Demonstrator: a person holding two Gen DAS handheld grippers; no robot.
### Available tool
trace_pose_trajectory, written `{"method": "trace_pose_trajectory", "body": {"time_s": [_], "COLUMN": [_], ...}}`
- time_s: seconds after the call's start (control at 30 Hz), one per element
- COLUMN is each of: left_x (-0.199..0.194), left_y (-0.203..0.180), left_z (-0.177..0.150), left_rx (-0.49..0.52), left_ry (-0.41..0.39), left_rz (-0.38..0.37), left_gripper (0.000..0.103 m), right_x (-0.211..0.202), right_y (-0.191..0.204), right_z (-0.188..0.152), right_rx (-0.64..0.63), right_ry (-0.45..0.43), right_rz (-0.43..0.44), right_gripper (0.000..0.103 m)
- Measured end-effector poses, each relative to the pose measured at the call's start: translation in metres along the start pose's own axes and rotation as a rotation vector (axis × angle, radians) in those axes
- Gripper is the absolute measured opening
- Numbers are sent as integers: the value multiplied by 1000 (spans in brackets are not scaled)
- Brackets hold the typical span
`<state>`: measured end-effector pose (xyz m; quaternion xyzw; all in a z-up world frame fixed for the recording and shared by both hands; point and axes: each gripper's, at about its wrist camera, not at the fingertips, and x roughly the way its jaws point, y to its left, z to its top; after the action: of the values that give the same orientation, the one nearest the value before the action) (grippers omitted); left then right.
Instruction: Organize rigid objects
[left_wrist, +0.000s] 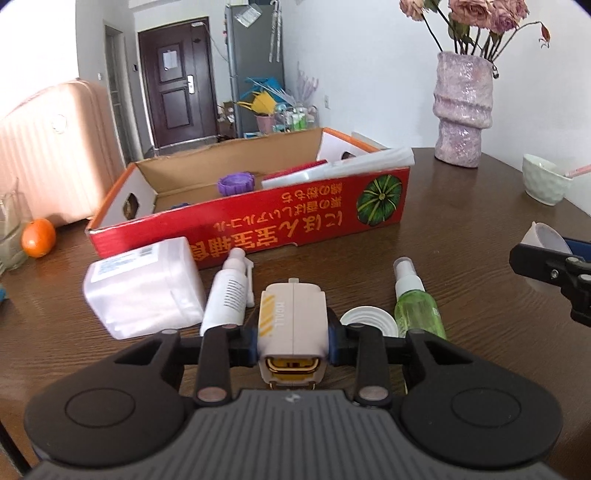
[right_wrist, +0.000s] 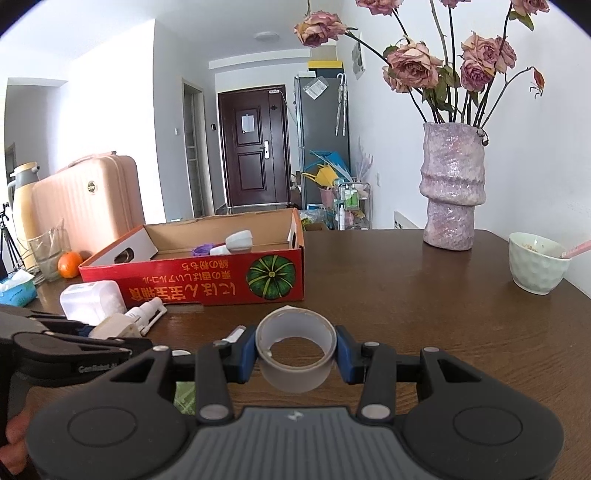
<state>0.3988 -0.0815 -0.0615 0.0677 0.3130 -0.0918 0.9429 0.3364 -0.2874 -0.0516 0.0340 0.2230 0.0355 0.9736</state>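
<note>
In the left wrist view, the left gripper (left_wrist: 293, 341) was clenched on a beige plug adapter (left_wrist: 291, 325) above the table (left_wrist: 461, 229); it looked rigid and smooth, best held by its flat sides.

In the right wrist view, the right gripper (right_wrist: 295, 356) grasped a tape roll (right_wrist: 295, 354), light and slightly yielding, before the red box (right_wrist: 207, 280).

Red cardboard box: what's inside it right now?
Inside the red cardboard box: a purple ridged lid, a white cap, a clear plastic bag. The near wall hides the floor.

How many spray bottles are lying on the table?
2: a white spray bottle beside the clear plastic box, and a green spray bottle further right. More may be hidden.
</note>
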Motion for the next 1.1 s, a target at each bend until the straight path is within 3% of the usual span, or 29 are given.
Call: {"method": "trace_pose_trajectory", "body": {"time_s": [1.1], "left_x": [-77], "left_y": [18], "left_z": [-15], "left_rx": [-112], "left_ry": [-130], "left_rz": [71], "left_gripper": [33], "right_x": [-21], "right_y": [30], "right_z": [-7], "right_rx": [-29], "right_ry": [-50], "right_rz": [70], "right_gripper": [42]}}
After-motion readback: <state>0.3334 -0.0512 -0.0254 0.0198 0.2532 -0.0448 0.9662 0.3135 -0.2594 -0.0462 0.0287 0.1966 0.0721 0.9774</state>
